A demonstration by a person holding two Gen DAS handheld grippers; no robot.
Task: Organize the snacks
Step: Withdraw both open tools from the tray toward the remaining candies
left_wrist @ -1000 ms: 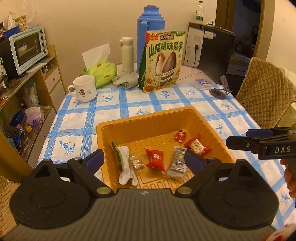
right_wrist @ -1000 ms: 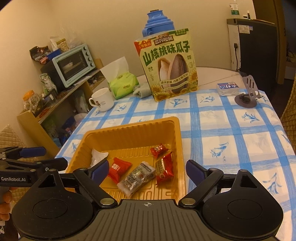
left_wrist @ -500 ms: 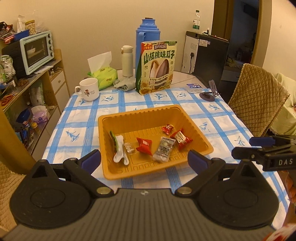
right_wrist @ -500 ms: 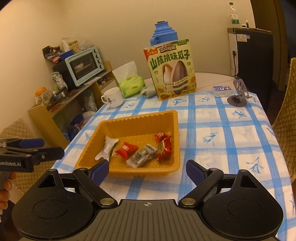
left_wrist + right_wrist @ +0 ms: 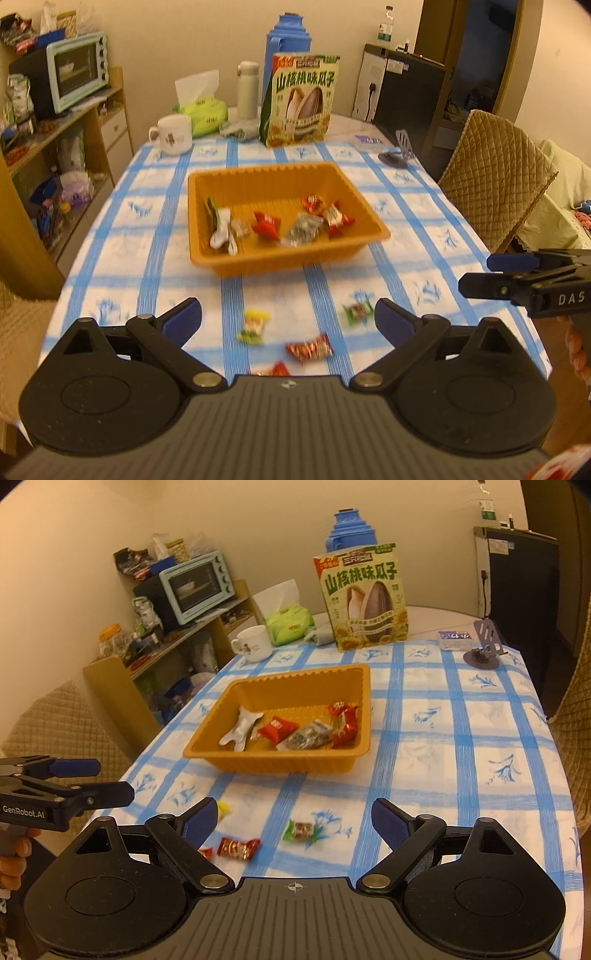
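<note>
An orange tray (image 5: 258, 260) (image 5: 258, 762) sits mid-table with several wrapped snacks inside. Loose snacks lie on the cloth in front of it: a yellow candy (image 5: 253, 326) (image 5: 222, 807), a green candy (image 5: 357, 311) (image 5: 300, 830), a red candy (image 5: 309, 348) (image 5: 238, 848), and another red one (image 5: 275, 369) (image 5: 205, 853) partly hidden. My left gripper (image 5: 288, 320) is open and empty above the loose candies; it also shows in the right wrist view (image 5: 110, 779). My right gripper (image 5: 293, 819) is open and empty; it also shows in the left wrist view (image 5: 476, 273).
A sunflower-seed bag (image 5: 300, 101), blue thermos (image 5: 284, 48), white bottle (image 5: 247, 88), tissue pack (image 5: 201, 112) and mug (image 5: 171, 133) stand at the table's far end. A phone stand (image 5: 397, 153) is far right. A quilted chair (image 5: 495, 173) is right; shelves with an oven (image 5: 74, 70) are left.
Both grippers have pulled back and up from the tray toward the table's near edge. The loose candies on the cloth have come into view. Both stay open.
</note>
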